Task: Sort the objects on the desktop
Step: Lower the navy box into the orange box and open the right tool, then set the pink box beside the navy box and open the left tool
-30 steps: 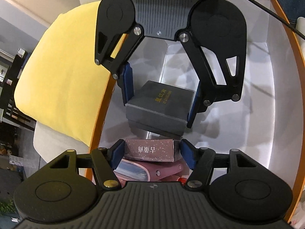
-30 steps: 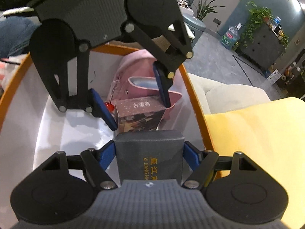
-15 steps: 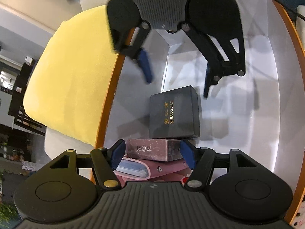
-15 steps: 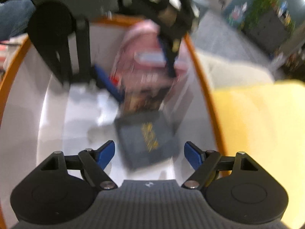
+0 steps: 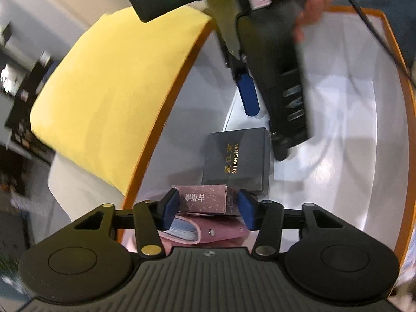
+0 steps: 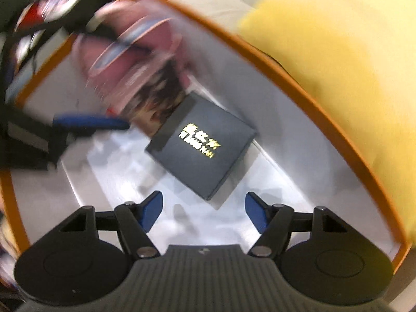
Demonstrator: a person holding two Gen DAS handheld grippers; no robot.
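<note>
A pink box (image 5: pixel 205 199) with printed characters lies on a pink pouch (image 5: pixel 210 234) inside the orange-rimmed white box (image 5: pixel 166 119). My left gripper (image 5: pixel 208 210) has the pink box between its jaws, which are closing, and both blue pads touch its sides. Just beyond lies a dark box (image 5: pixel 236 161) with gold lettering, flat on the white floor. My right gripper (image 6: pixel 205 212) hovers over the dark box (image 6: pixel 202 145) with nothing between its jaws, which are closing slightly. In the left wrist view one of its pads (image 5: pixel 248 96) shows above the dark box.
A yellow cushion (image 5: pixel 111 88) on a beige sofa lies against the box's orange rim (image 6: pixel 299 88). A person's hand (image 5: pixel 312 2) holds the right gripper's handle. A black cable (image 5: pixel 377 33) crosses the far corner. White floor (image 5: pixel 338 135) shows to the right of the dark box.
The right gripper let go of the dark box, which now lies flat, then lifted away and rolled. The left jaws have narrowed onto the pink box.
</note>
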